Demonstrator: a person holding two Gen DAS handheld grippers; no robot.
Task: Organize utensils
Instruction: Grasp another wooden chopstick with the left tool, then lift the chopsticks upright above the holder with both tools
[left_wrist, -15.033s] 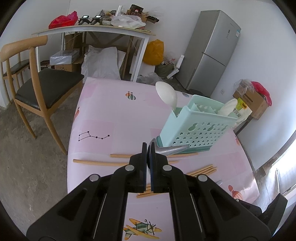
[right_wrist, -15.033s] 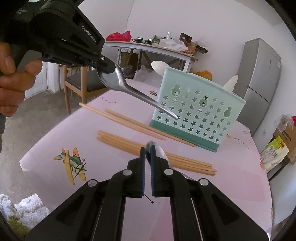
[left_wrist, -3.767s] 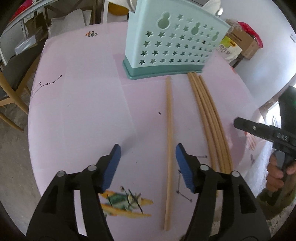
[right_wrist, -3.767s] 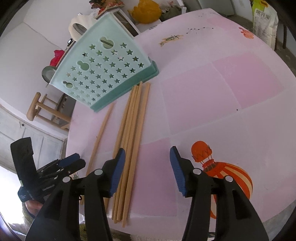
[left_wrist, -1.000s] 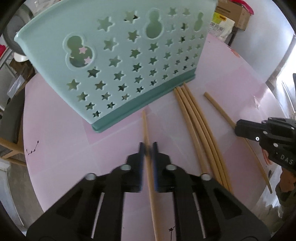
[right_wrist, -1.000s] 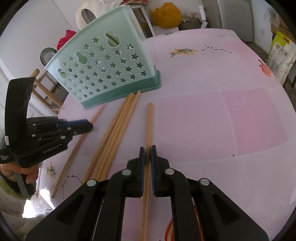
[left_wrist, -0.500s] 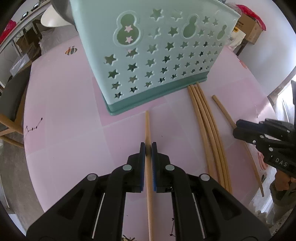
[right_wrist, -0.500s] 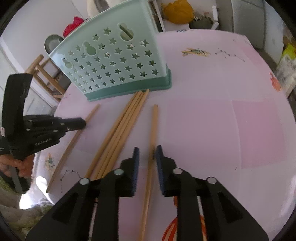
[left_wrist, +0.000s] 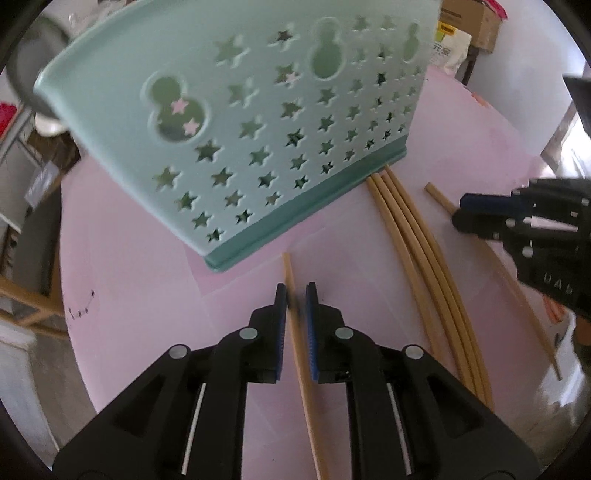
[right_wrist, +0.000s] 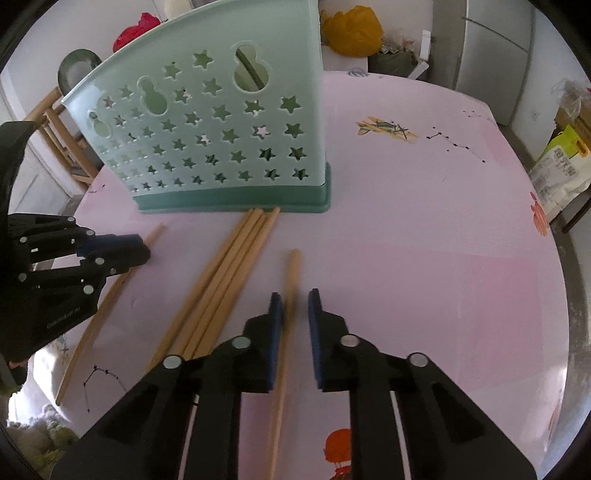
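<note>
With the left gripper (left_wrist: 293, 295) opening and the right gripper (right_wrist: 295, 295) closing, each astride a loose chopstick (right_wrist: 286, 314) at six o'clock from the caddy (right_wrist: 221, 147), clamp squarely before lifting.

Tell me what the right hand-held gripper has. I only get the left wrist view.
Observer: One chopstick lies between the jaws of the right hand-held gripper. The jaws are closing, and a gap shows on the chopstick's right side.
Operator: Check the holder's right end from that side.
Observer: A dark handle shows through the gourd-shaped hole at the right end of the holder.
</note>
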